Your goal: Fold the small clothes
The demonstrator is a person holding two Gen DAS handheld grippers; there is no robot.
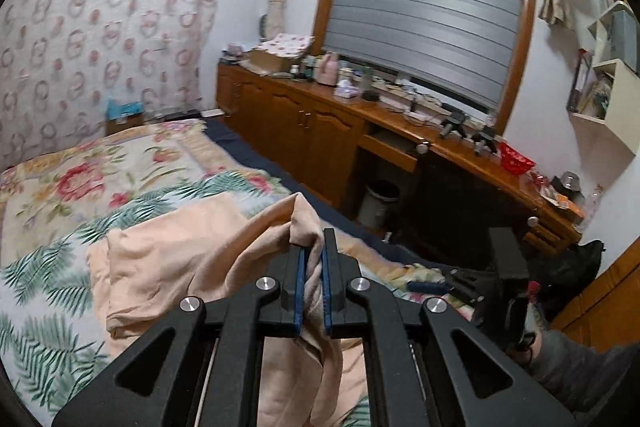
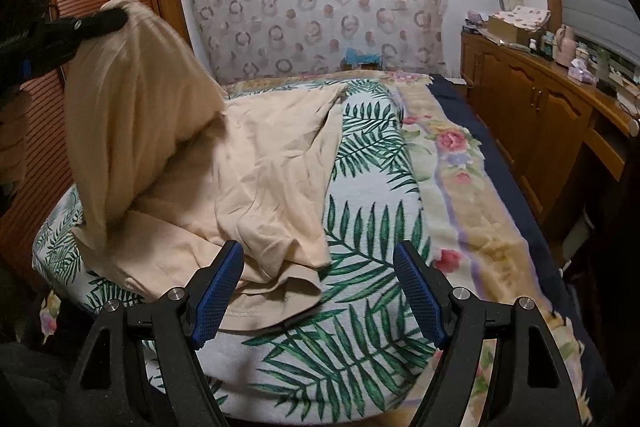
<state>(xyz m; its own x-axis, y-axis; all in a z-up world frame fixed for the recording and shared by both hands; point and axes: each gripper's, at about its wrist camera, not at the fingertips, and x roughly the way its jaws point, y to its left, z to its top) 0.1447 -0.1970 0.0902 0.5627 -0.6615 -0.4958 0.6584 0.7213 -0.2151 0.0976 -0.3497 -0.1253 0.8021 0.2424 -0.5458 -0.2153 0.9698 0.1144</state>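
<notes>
Shirt (image 1: 168, 259) pinched; right view: raised

A garment (image 2: 248, 163) lies on the bed (image 2: 372, 227), toward its left side, with one corner lifted at the far left. A cabinet (image 2: 532, 115) runs along the bed's right side, and a bin (image 1: 378, 203) stands on the floor beneath its tabletop (image 1: 472, 151).

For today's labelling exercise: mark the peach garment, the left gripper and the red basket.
peach garment (image 2: 256, 163), right wrist view, flat middle.
left gripper (image 1: 311, 247), left wrist view, between fingertips, shut on cloth.
red basket (image 1: 515, 158), left wrist view, side wall.
</notes>
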